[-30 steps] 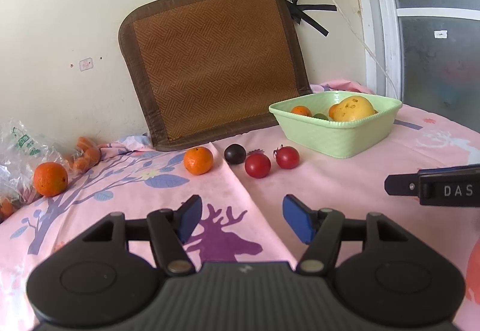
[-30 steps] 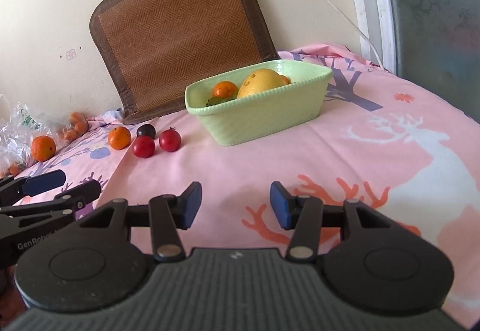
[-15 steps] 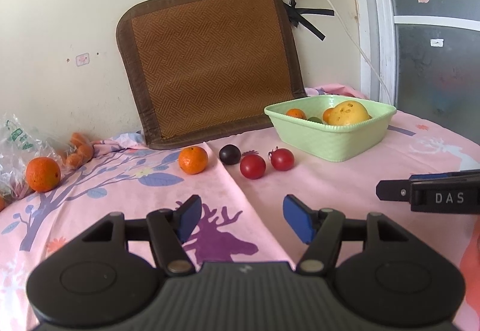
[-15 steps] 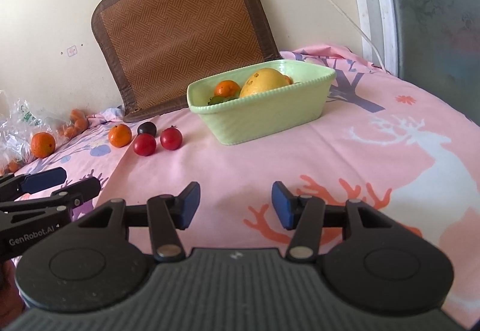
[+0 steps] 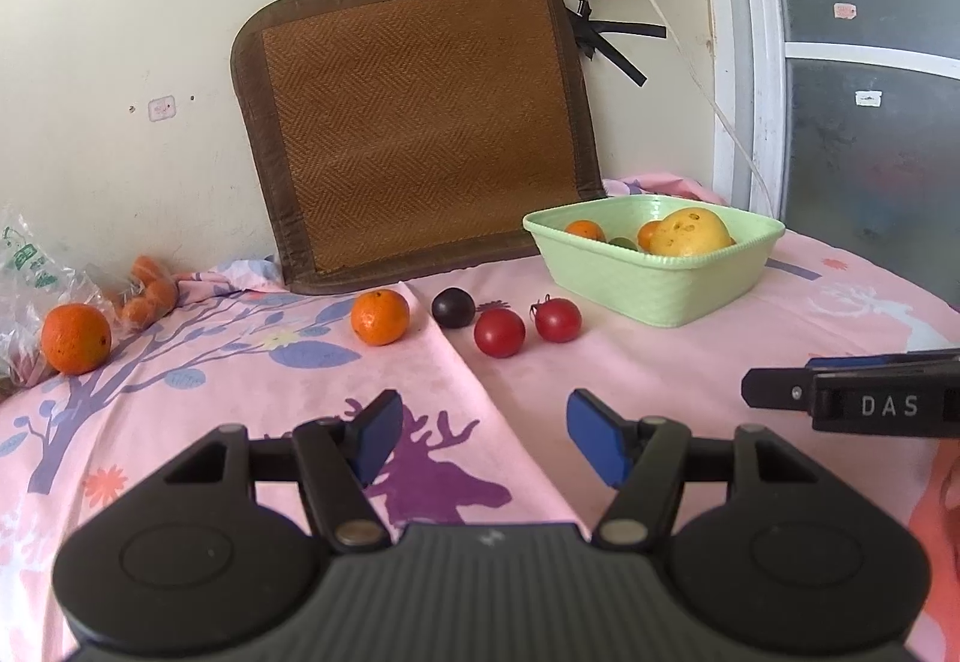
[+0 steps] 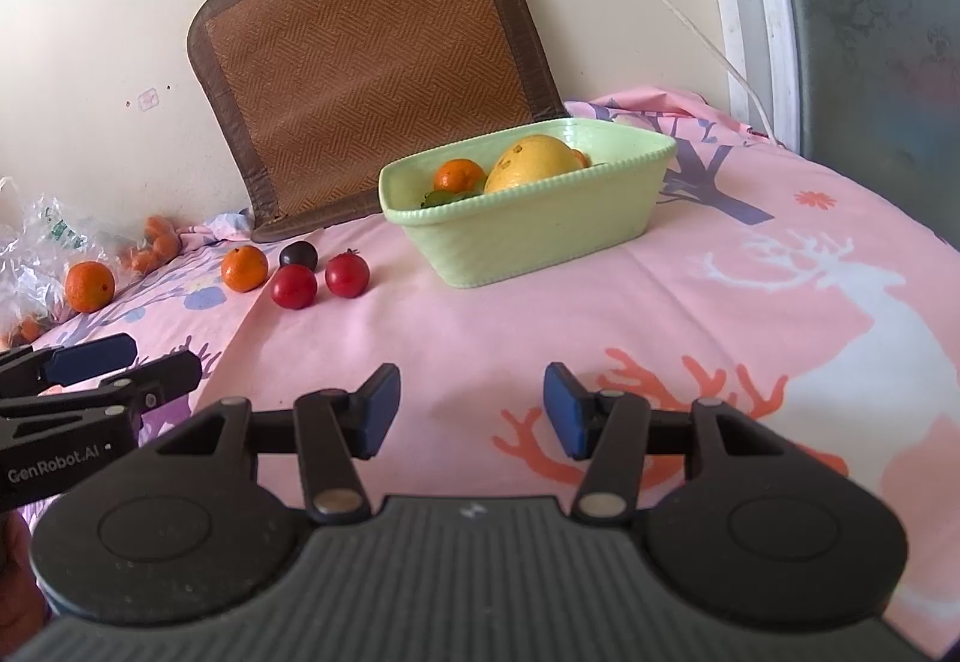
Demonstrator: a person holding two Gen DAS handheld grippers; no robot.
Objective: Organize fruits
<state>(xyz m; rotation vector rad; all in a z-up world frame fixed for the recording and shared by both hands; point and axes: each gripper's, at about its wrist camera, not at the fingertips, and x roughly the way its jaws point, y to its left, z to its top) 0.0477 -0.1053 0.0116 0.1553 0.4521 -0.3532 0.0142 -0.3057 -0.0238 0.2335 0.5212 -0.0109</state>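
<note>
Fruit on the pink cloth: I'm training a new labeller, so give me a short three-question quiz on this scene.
1. True or false: the green basket already holds fruit.
2. How many red fruits lie loose on the pink cloth beside the dark plum?
3. Which is nearest the basket? A) the red fruit with a stem B) the small orange C) the big orange by the plastic bag

Key:
1. True: an orange and a large yellow fruit show above the rim.
2. Two.
3. A.
</note>
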